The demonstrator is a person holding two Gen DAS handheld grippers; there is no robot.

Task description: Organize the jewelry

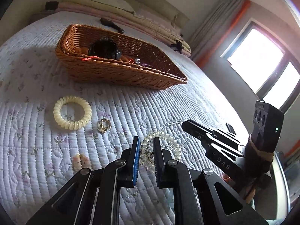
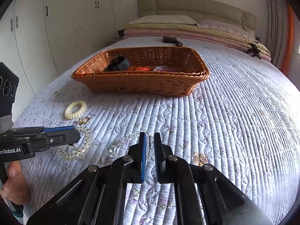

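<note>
A wicker basket (image 1: 112, 71) (image 2: 142, 86) sits on the quilted bed with a black item, orange pieces and a purple coil inside. A cream spiral bracelet (image 1: 72, 112) (image 2: 75, 109) and a small gold ring (image 1: 103, 126) (image 2: 84, 121) lie in front of it. My left gripper (image 1: 146, 142) has its jaws narrowly around a clear spiral bracelet (image 1: 174, 146) (image 2: 82, 146) that rests on the quilt. My right gripper (image 2: 149, 137) has its jaws close on both sides of a clear bead bracelet (image 2: 121, 142); it also shows in the left wrist view (image 1: 187, 125).
The bed quilt (image 2: 225, 131) stretches right of the basket. Folded blankets and pillows (image 2: 187, 28) lie at the headboard, with a dark object (image 2: 171, 40) before them. Wardrobes (image 2: 46, 28) stand left, a window (image 1: 262, 65) right. A small peach item (image 1: 81, 161) lies near my left gripper.
</note>
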